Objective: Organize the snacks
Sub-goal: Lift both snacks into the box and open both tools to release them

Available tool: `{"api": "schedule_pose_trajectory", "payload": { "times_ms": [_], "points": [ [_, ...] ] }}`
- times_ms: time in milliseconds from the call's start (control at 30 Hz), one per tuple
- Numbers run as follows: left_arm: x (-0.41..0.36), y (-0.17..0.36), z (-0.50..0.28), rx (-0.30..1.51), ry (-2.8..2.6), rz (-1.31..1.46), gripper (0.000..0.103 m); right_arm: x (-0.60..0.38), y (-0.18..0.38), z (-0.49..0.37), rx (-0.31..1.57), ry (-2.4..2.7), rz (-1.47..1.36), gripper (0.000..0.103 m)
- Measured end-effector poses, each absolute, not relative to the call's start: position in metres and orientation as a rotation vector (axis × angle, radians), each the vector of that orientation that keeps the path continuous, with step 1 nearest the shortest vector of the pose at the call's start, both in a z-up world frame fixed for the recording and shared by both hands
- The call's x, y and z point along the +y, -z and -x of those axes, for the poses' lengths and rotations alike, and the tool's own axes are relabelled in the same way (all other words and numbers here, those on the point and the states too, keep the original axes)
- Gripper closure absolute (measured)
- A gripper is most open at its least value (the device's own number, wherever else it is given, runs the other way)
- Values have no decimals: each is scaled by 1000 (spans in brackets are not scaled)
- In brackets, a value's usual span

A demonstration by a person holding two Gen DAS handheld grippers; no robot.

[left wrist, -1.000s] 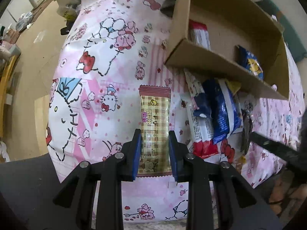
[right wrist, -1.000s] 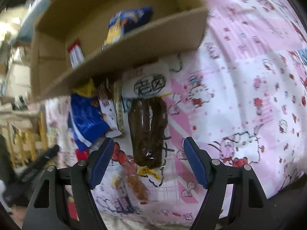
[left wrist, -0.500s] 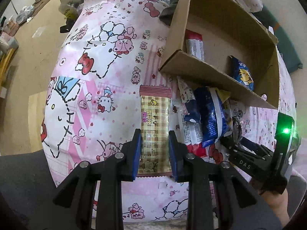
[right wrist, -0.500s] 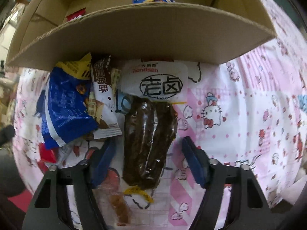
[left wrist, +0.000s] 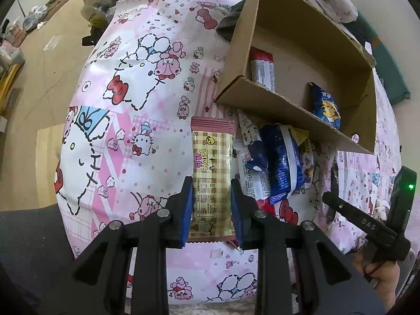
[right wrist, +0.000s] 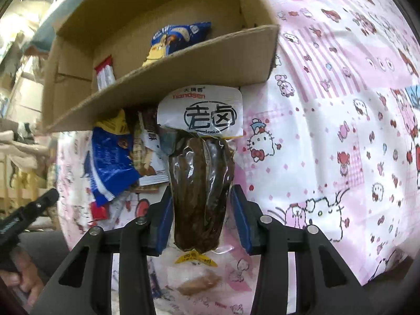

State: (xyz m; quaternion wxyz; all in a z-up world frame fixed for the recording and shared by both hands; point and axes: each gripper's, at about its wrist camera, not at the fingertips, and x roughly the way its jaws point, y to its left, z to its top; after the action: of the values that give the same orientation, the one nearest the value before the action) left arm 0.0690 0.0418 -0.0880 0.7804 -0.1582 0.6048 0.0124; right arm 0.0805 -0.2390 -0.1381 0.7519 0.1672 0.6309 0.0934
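Snacks are being picked from the pile on the cartoon-print bed (left wrist: 147,84) for the cardboard box (left wrist: 294,105). A checked wafer bar (left wrist: 212,173) is clamped in the left tool (left wrist: 211,207); the right tool (right wrist: 200,218), its jaws just closed further, is pressed around a brown meat packet (right wrist: 200,189). Both lie near the box's front wall. Next, judged: each must be lifted clear over that wall and dropped inside.

Both your wrist cameras look steeply down, close over the snacks before the cardboard box (left wrist: 296,105), which both views share.
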Motion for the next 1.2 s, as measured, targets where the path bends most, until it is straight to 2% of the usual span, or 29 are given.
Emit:
{"api": "schedule_pose_trajectory", "payload": {
  "times_ms": [333, 600, 900, 1200],
  "points": [
    [44, 80, -63, 1283, -32, 333, 80, -258, 118, -60, 1349, -313, -532, 59],
    [31, 24, -64, 1144, 31, 267, 80, -262, 60, -49, 1224, -471, -624, 59],
    [13, -27, -104, 1048, 73, 167, 80, -264, 20, -91, 1096, -486, -587, 59],
    [-8, -23, -153, 1008, 60, 60, 80, -265, 10, -152, 1011, -431, -535, 58]
  ]
}}
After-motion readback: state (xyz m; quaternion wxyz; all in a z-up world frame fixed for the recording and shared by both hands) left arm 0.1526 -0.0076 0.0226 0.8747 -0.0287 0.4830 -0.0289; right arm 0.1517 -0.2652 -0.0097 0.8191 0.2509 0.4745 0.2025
